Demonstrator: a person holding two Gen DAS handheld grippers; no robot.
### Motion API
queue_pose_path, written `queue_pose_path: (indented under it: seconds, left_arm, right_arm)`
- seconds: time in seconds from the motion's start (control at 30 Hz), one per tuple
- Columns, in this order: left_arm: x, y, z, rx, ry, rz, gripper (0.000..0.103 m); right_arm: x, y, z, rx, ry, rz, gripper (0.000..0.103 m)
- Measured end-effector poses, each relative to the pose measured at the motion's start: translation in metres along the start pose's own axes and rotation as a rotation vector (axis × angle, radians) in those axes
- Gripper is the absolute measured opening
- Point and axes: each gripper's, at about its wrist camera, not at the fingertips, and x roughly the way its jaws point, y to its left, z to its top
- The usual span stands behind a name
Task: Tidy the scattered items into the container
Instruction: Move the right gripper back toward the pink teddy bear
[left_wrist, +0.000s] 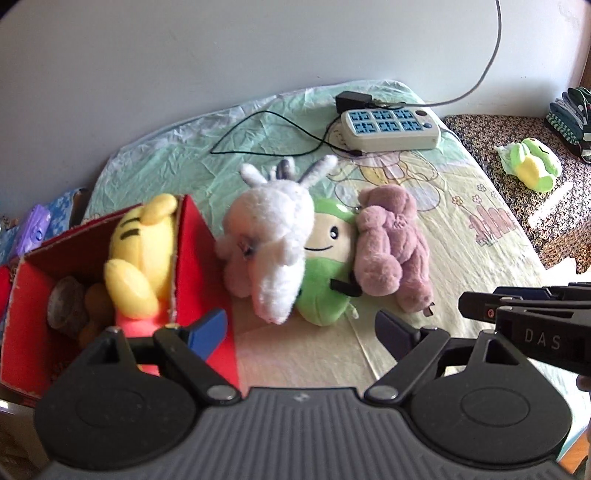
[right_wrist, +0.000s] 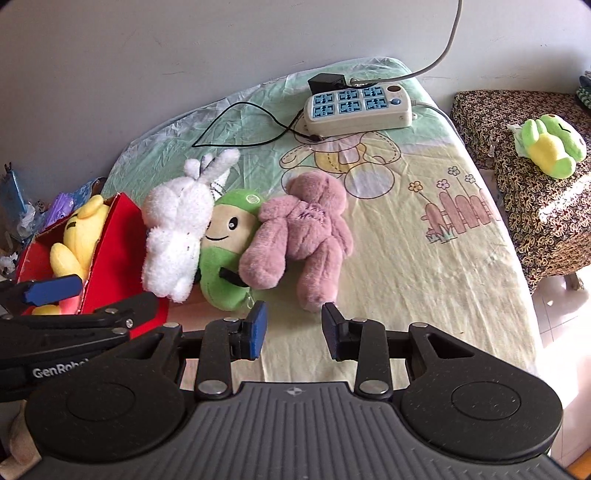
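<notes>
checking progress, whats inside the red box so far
A yellow plush toy stands in the red cardboard box, beside brownish, blurred items I cannot identify. The toy and box walls cover the rest.

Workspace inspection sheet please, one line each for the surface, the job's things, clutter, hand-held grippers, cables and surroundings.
Surface: bed sheet with a cartoon print, wrinkled.
Job's things: red box holds a yellow plush; white plush, green plush and pink plush lie bunched together beside it on the sheet.
Clutter: power strip on the far part of the sheet.
Grippers: left hand-held gripper wide open, empty; right hand-held gripper narrower but open, empty.
Cables: black cable looped on the sheet; grey cord running up from the strip.
Surroundings: frog plush on a patterned stool; bare wall behind.
</notes>
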Motion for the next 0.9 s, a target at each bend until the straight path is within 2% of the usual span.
queue_pose_path:
  seconds: [0.2,0.43,0.63,0.83,0.9]
  left_arm:
    - [0.024,-0.026,0.000,0.029,0.062,-0.078,0.089]
    - [0.054,-0.041,0.005,0.047,0.121,-0.139,0.089]
    - [0.072,-0.051,0.002,0.097,0.103,-0.183,0.088]
    - [0.089,-0.058,0.007,0.128,0.078,-0.230,0.083]
    - [0.096,-0.061,0.007,0.137,0.085,-0.248,0.074]
  right_arm:
    - [0.005,-0.031,0.005,0.050,0.000,-0.021,0.035]
    - [0.028,-0.053,0.015,0.115,0.044,-0.006,0.036]
    - [0.047,-0.068,0.028,0.151,0.063,0.018,0.038]
    - [0.068,-0.071,0.039,0.141,0.092,0.045,0.040]
    - [0.075,-0.072,0.042,0.139,0.102,0.051,0.042]
